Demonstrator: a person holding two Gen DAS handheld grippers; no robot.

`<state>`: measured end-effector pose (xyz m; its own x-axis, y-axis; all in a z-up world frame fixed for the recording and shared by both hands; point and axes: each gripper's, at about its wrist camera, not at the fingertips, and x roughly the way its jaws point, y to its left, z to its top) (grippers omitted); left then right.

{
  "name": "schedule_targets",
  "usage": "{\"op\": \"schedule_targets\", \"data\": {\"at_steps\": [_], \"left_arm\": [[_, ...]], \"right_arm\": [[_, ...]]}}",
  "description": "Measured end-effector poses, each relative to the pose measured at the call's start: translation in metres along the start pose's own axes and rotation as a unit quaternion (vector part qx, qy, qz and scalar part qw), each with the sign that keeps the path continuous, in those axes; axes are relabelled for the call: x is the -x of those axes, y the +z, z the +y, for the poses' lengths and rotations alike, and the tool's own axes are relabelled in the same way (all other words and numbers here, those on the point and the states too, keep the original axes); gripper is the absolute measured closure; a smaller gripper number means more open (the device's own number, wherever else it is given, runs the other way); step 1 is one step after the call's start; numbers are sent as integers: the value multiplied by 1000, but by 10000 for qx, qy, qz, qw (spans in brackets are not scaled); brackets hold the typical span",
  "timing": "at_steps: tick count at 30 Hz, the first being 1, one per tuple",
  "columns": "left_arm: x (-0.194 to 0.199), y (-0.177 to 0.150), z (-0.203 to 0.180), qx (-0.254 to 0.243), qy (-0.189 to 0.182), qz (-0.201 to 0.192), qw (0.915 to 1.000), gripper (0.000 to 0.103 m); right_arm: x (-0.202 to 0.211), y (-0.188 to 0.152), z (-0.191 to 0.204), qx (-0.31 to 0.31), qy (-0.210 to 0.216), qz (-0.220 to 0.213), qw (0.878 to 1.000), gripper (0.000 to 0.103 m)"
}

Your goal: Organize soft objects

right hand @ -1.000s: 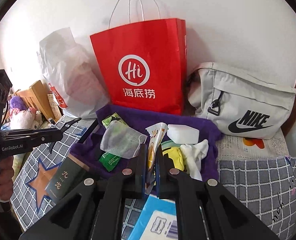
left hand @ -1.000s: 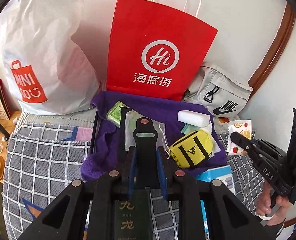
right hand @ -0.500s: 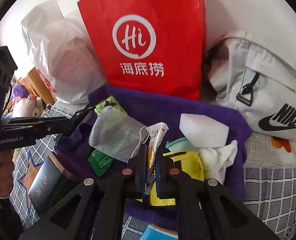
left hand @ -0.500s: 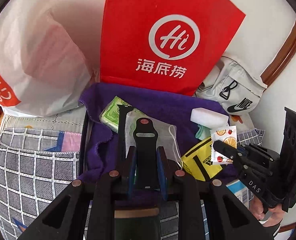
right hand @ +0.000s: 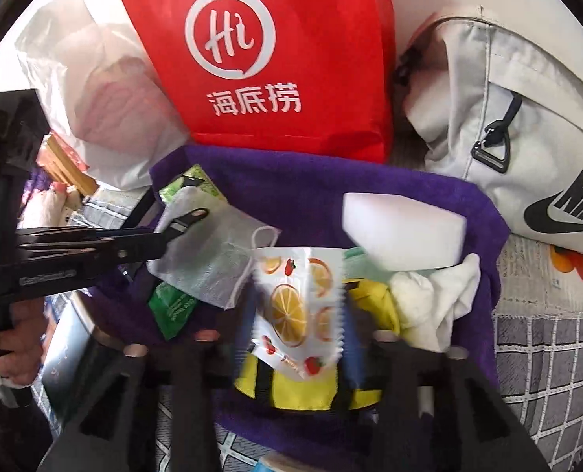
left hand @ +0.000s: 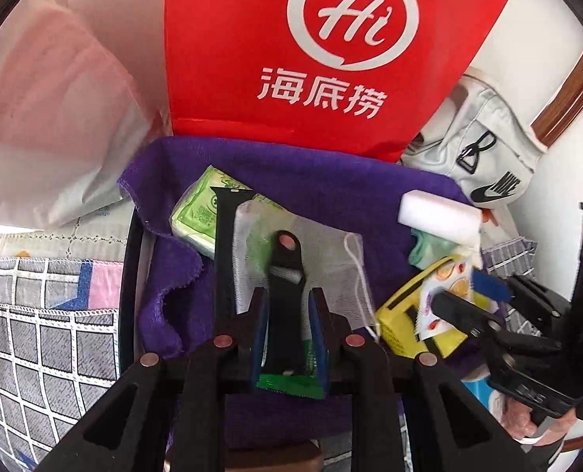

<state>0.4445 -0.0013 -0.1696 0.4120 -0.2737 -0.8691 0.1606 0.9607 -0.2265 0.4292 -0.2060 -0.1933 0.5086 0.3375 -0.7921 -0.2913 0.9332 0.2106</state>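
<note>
My left gripper (left hand: 287, 306) is shut on a black strap (left hand: 285, 275) and holds it over a white mesh pouch (left hand: 326, 259) on the purple towel (left hand: 330, 181). My right gripper (right hand: 295, 314) has opened; the fruit-print sachet (right hand: 295, 295) lies flat between its fingers over the yellow pouch (right hand: 303, 389). The sachet also shows in the left wrist view (left hand: 444, 287). A white sponge (right hand: 401, 228), a white cloth (right hand: 440, 299) and green packets (left hand: 197, 212) lie on the towel.
A red paper bag (left hand: 311, 59) stands behind the towel, with a white plastic bag (left hand: 55, 118) to its left and a grey Nike bag (right hand: 527, 137) to its right. A checked blanket (left hand: 35, 314) covers the surface. A dark box (right hand: 63, 346) lies front left.
Both grippers have moved forward and down over the towel. The right gripper's fingers have spread and the sachet has turned flat between them. The left still holds the strap.
</note>
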Motion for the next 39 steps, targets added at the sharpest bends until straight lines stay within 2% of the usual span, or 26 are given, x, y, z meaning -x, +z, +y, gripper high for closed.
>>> {"op": "schedule_targets", "data": {"at_steps": [1,2,5,11,14,16,20,23,25,28,32,34,39], "left_arm": [[-1,1,1,40,17,8,10000,82],[-2,1,3,81,-13,39,10000,78],[-3,2,2,124,-43,80,9999,59],[17,-3,1,103,67,-25,9999,57],[36,-12,-2,44,238,-139,9996,51],[50,-19,-5,1,323,-222,9992,51],[80,-37,-12,-28,408,-358,9985,45],[109,-55,-20,-33,406,-507,9979,40],[127,-66,-23,-65,403,-601,9974,39],[151,-87,-33,-121,459,-769,9959,38],[181,-117,-44,-107,487,-976,9940,34],[194,-135,-52,-148,488,-1075,9929,32],[218,-178,-73,-271,695,-1272,9891,26]], "right_arm": [[1,0,-1,-17,38,-12,10000,47],[2,0,-1,-39,41,-20,10000,47],[5,0,0,-37,61,-8,10000,42],[21,0,7,7,-184,-51,9998,37],[37,-2,11,-42,-289,-102,9995,37],[51,-5,13,-142,-381,-138,9991,26],[91,-16,22,-166,-611,-451,9970,18],[117,-27,31,-204,-730,-567,9955,18],[133,-36,39,-177,-571,-580,9965,18],[161,-56,50,-170,-547,-828,9949,18],[195,-84,67,-82,-897,-941,9915,14],[210,-100,75,-82,-1035,-994,9896,5],[245,-139,87,-245,-1352,-1119,9842,1]]}}
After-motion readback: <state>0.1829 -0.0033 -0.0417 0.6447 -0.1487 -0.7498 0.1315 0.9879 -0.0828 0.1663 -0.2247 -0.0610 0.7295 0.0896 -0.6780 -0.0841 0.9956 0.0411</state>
